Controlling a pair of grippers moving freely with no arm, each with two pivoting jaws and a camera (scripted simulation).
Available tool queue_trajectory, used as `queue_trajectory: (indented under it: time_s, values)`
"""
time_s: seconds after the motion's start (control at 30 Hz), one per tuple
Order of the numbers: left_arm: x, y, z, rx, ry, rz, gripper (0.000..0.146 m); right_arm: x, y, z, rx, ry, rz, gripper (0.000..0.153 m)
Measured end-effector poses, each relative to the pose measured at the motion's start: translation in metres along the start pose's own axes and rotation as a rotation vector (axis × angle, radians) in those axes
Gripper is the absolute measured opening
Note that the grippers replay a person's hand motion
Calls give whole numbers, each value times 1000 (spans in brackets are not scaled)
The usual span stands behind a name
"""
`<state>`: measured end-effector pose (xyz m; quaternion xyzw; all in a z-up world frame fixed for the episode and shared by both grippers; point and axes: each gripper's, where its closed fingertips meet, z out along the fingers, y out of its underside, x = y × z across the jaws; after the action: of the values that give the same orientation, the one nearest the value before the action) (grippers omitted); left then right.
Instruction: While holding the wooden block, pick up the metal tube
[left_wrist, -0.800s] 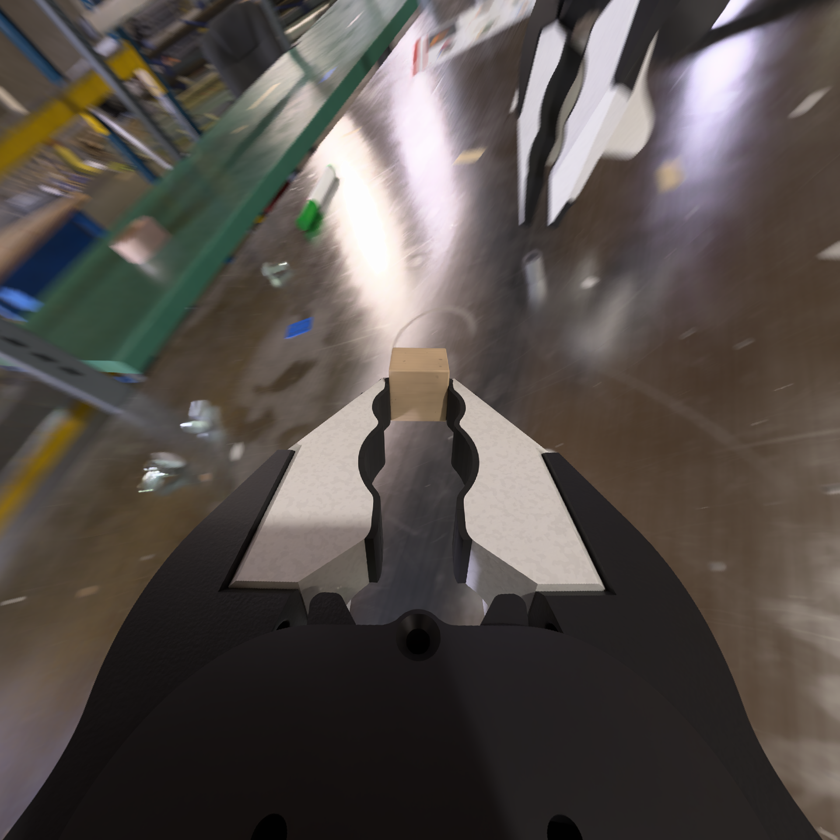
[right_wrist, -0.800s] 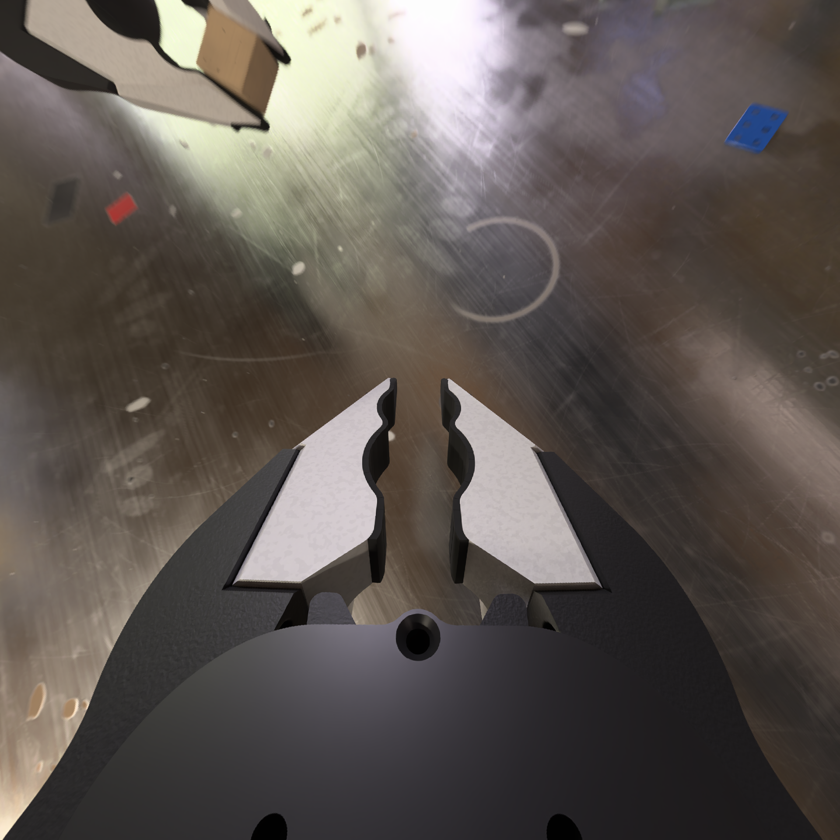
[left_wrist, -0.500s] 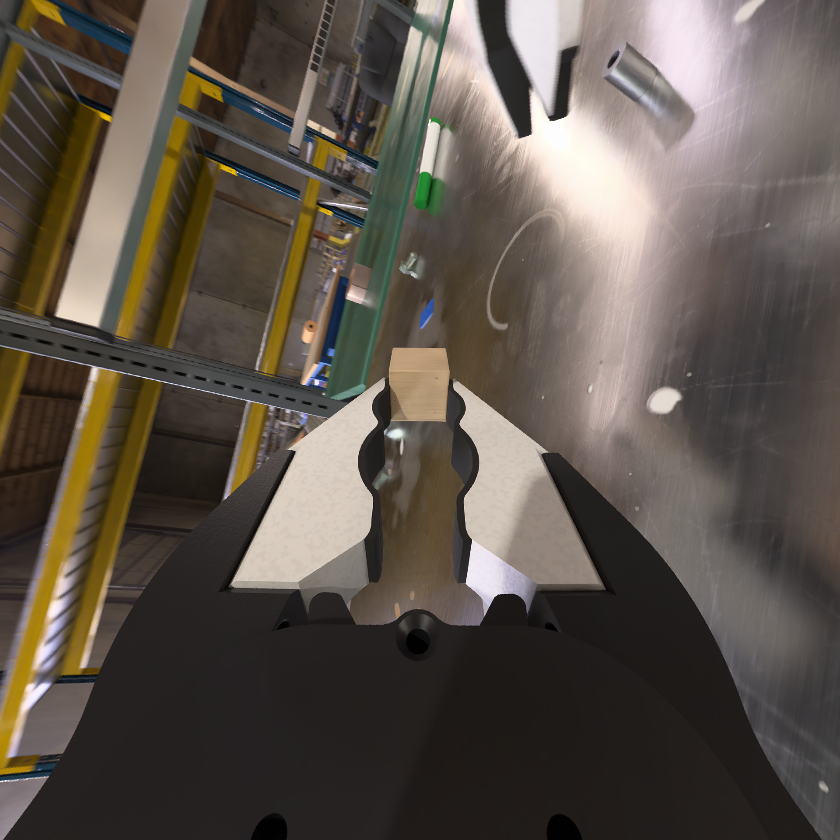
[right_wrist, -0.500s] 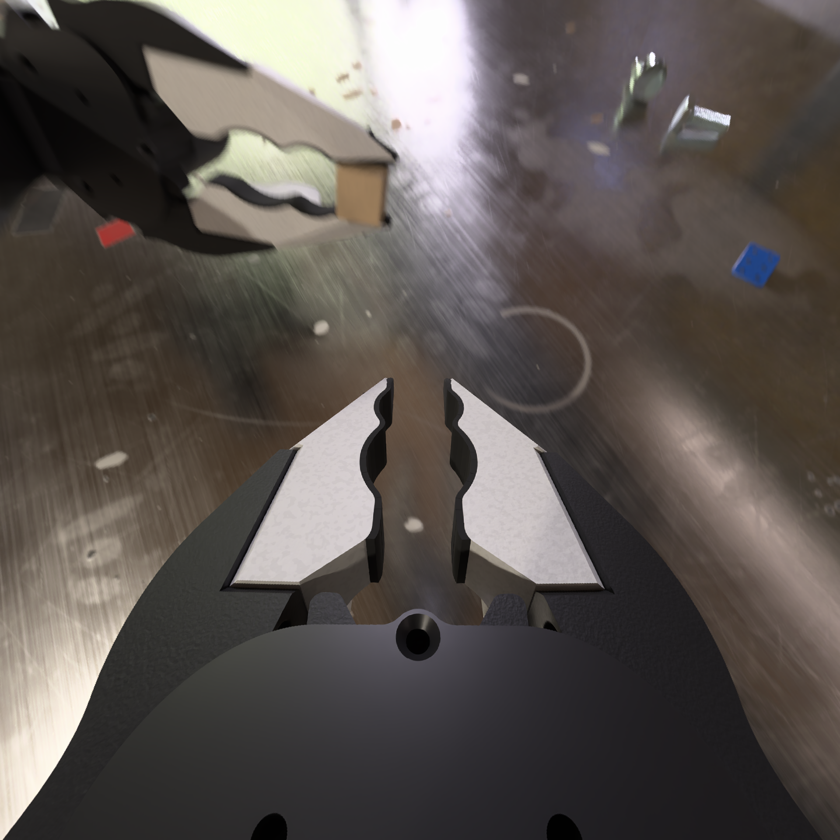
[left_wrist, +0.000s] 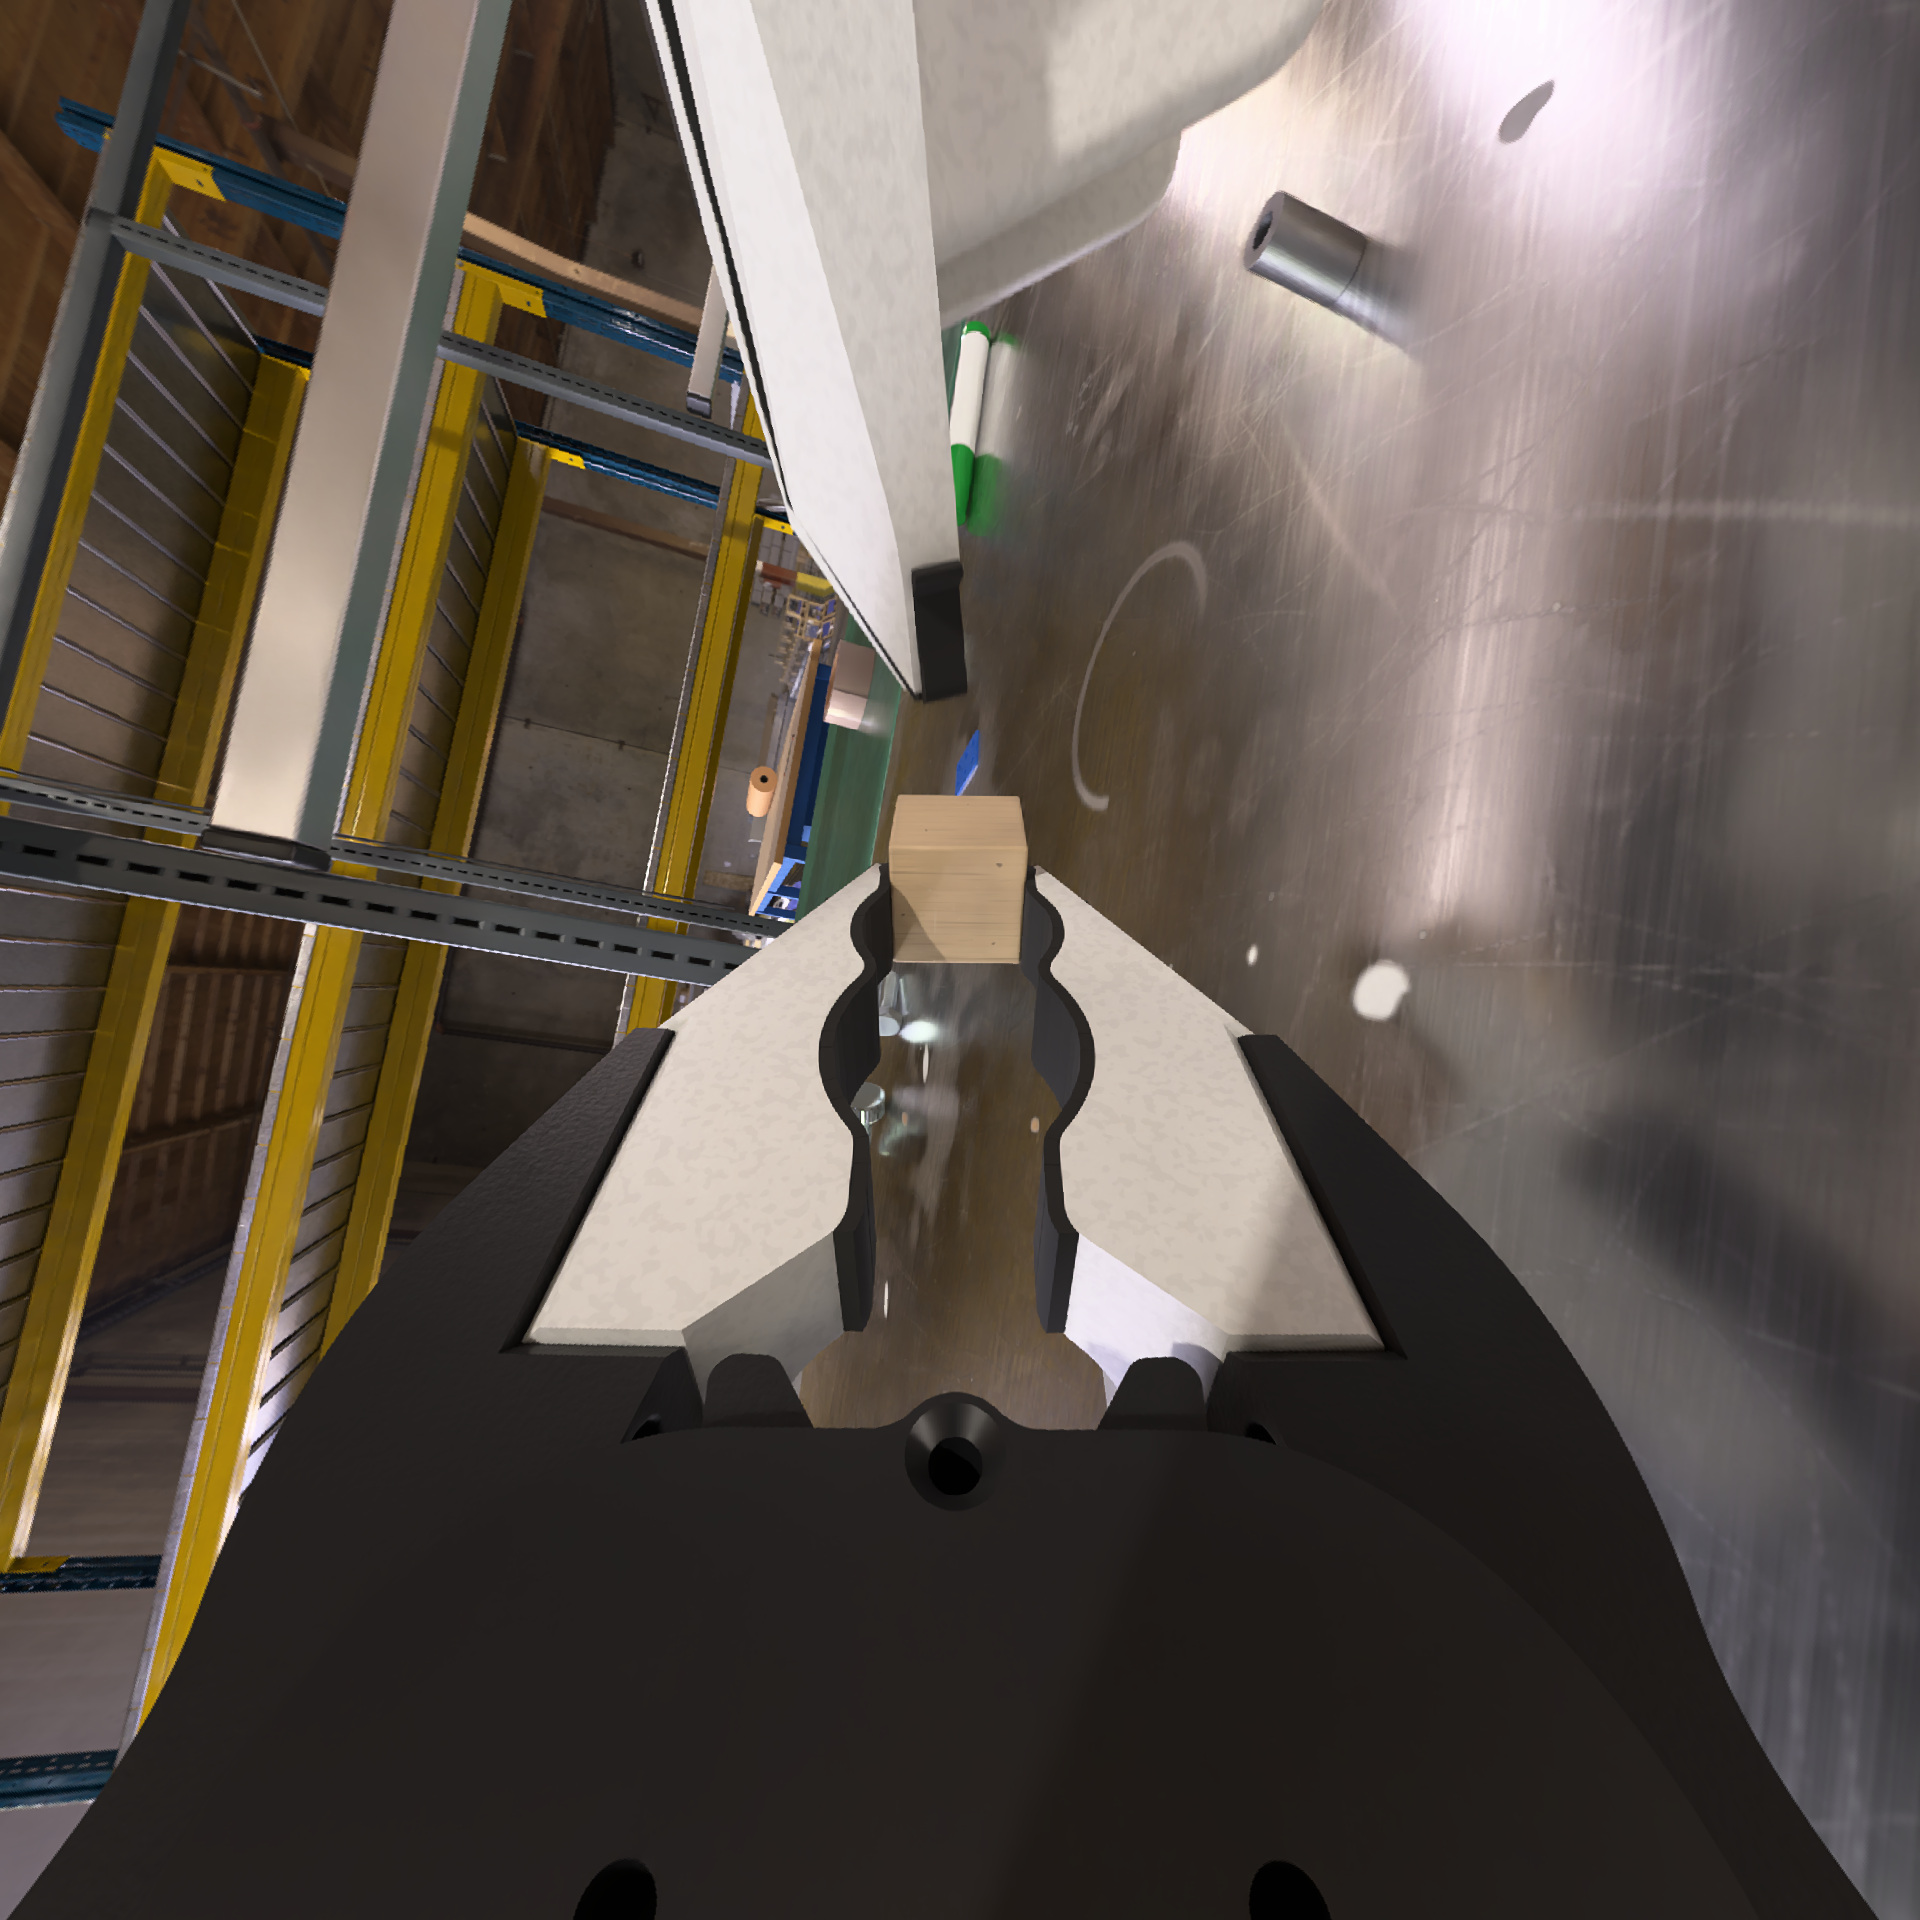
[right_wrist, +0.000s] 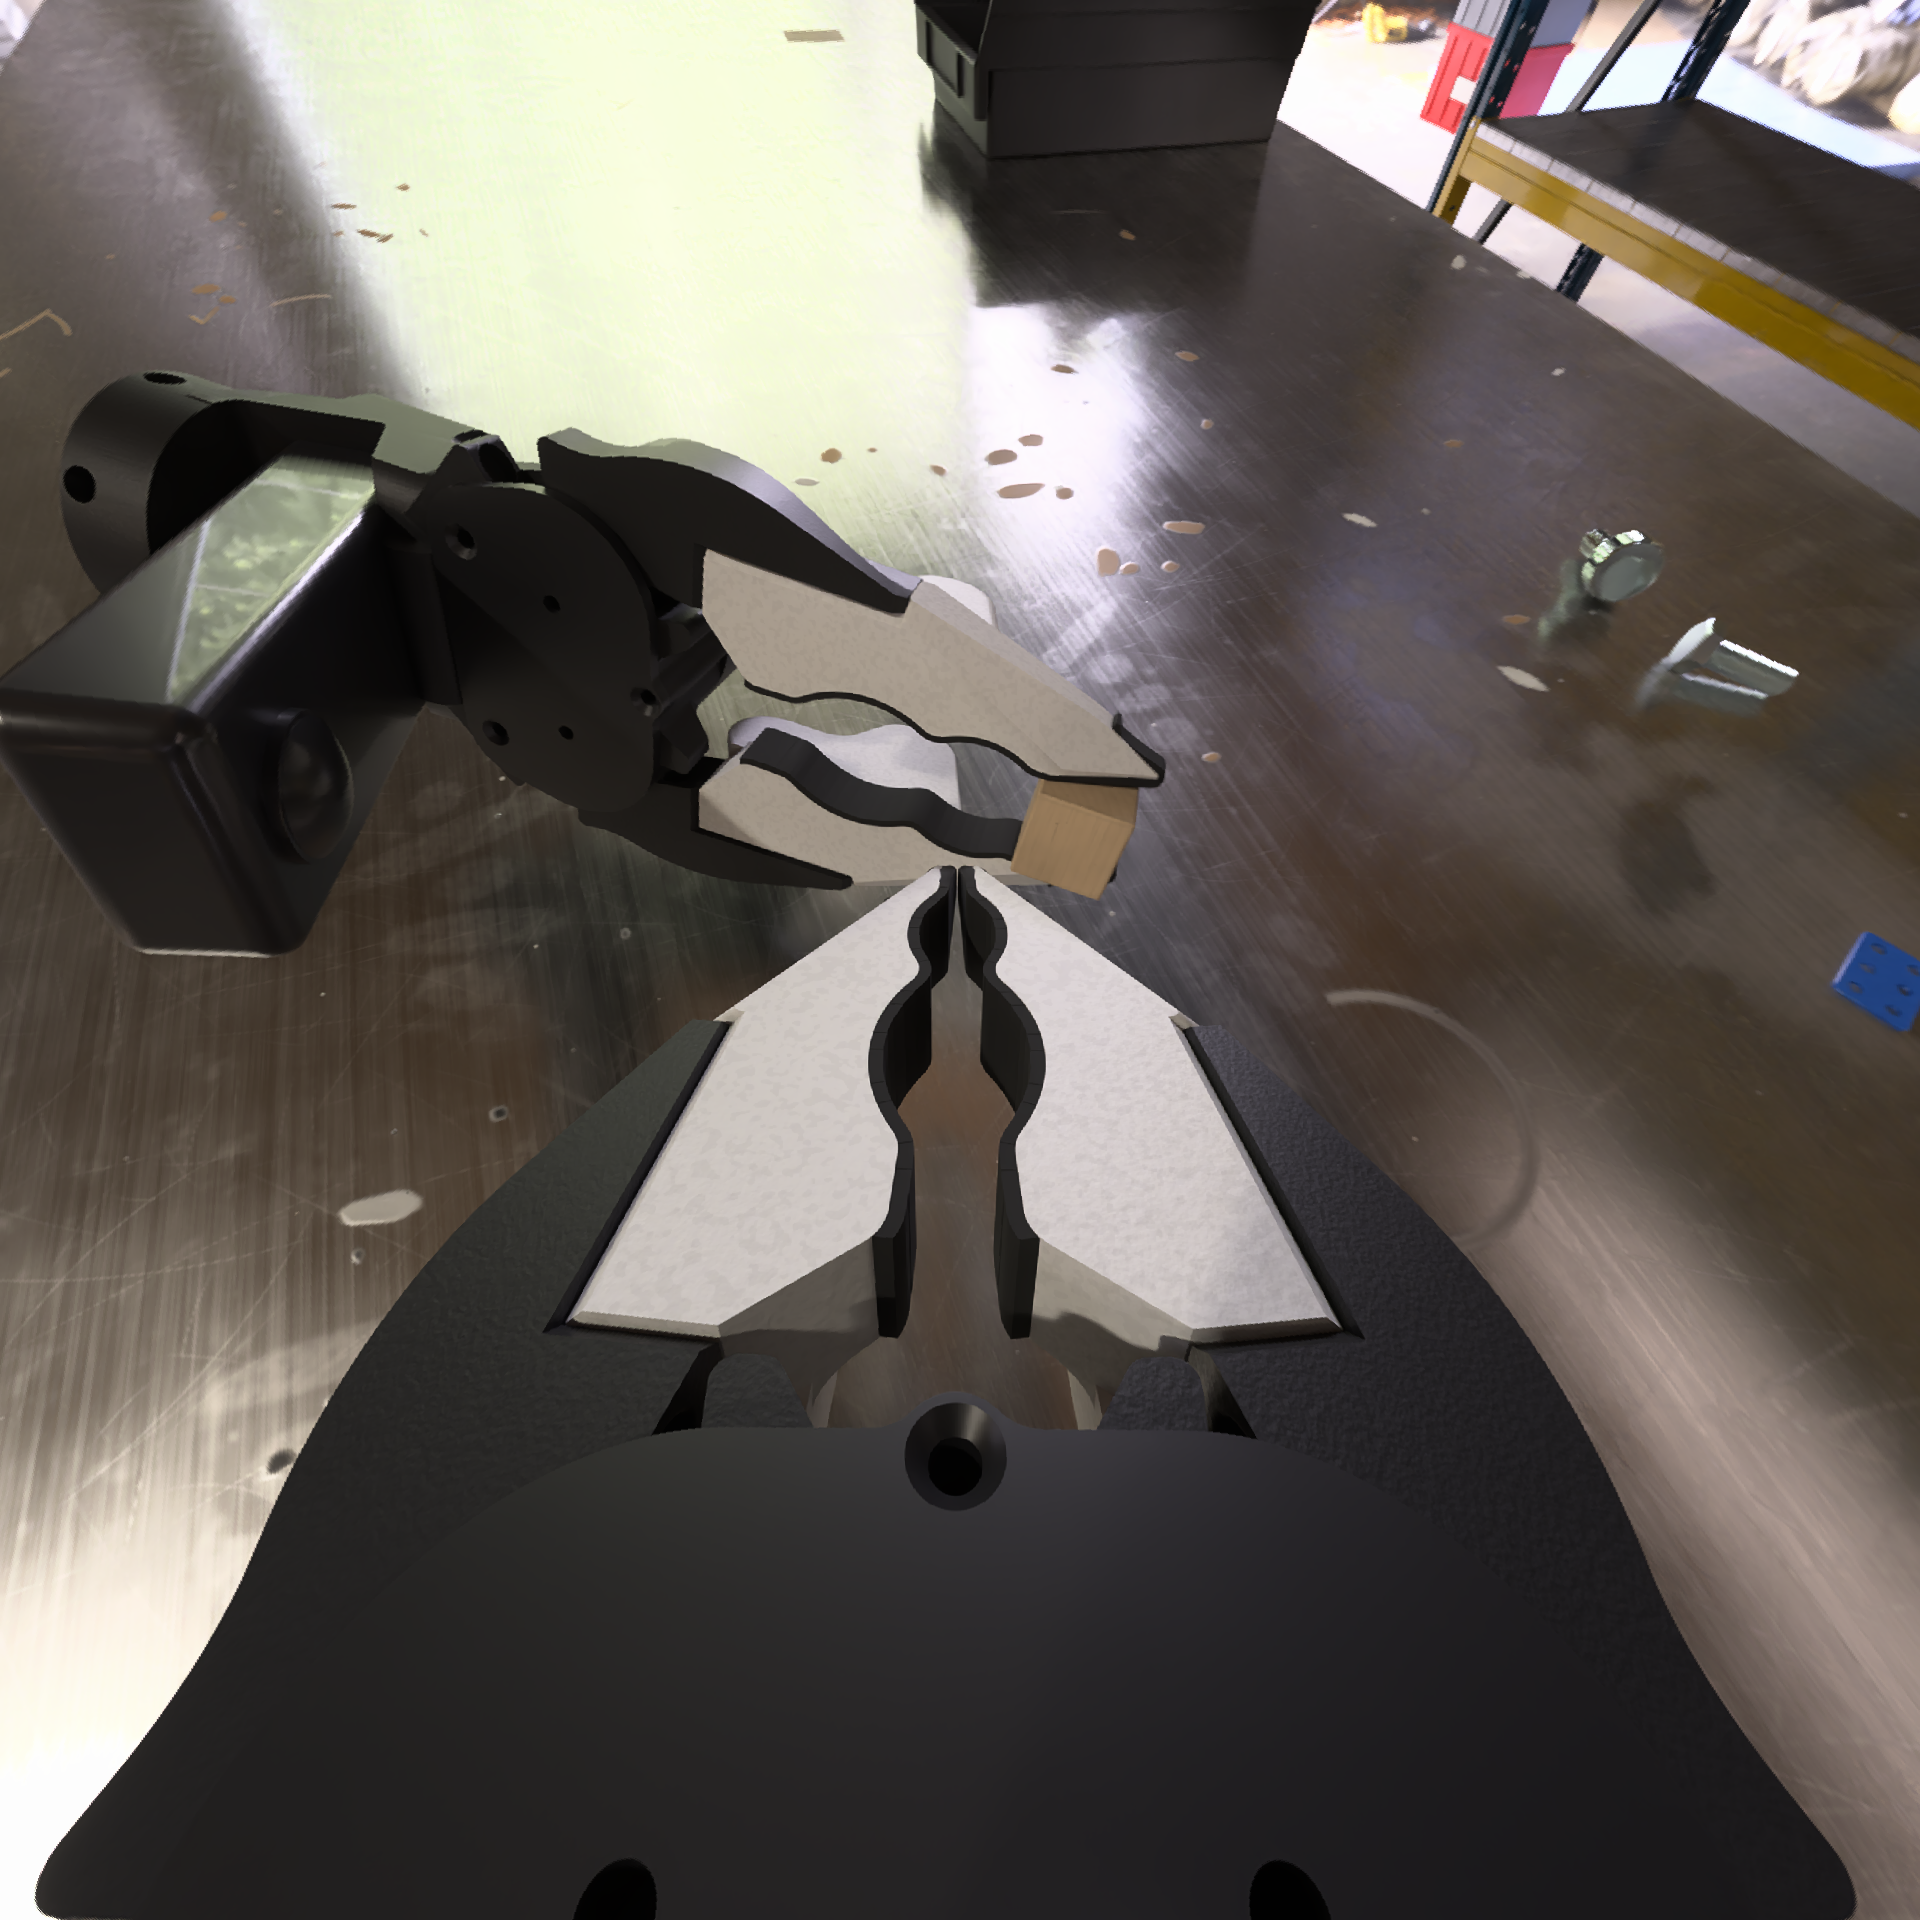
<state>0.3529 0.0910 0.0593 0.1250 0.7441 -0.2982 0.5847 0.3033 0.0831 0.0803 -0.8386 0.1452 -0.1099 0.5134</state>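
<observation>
My left gripper (left_wrist: 956, 914) is shut on a small wooden block (left_wrist: 956, 852) at its fingertips, held above the metal table. The short metal tube (left_wrist: 1309, 255) lies on the table (left_wrist: 1558, 727), far ahead and to the right, untouched. The right wrist view shows the left gripper (right_wrist: 1086, 810) turned on its side with the block (right_wrist: 1070, 842) just beyond my right fingertips. My right gripper (right_wrist: 956, 881) is shut and empty above the table. One of its fingers (left_wrist: 831, 312) fills the top of the left wrist view. The tube is out of the right wrist view.
A green and white marker (left_wrist: 971, 426) lies near the table's green edge. Two bolts (right_wrist: 1616, 566) (right_wrist: 1714, 670) and a small blue plate (right_wrist: 1881, 982) lie at the right. A black bin (right_wrist: 1101, 73) stands at the far edge. Yellow shelving (left_wrist: 364, 623) stands beyond the table.
My right gripper's jaws have closed from a narrow gap to shut. The left gripper with the block has come closer to the right fingertips. Both views have swung.
</observation>
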Motion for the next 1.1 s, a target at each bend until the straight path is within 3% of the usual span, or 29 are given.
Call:
queue_trajectory:
  time_s: [0.2,0.4,0.5,0.67,0.87,1.1]
  values:
    - [4,1,1,-6,18,-13,23,0,2,4,-13,-1,1,0]
    - [3,0,2,14,0,-8,23,24,5,-17,-25,76,-1,19]
    - [1,-1,1,22,-10,-9,23,39,17,-29,-100,143,-69,33]
    - [-1,3,1,16,-16,-1,23,66,58,-61,-329,299,-140,37]
    - [5,5,5,-15,-5,38,23,63,98,-70,-417,270,23,30]
    - [9,7,8,-37,-19,46,23,77,107,-57,-415,306,119,31]
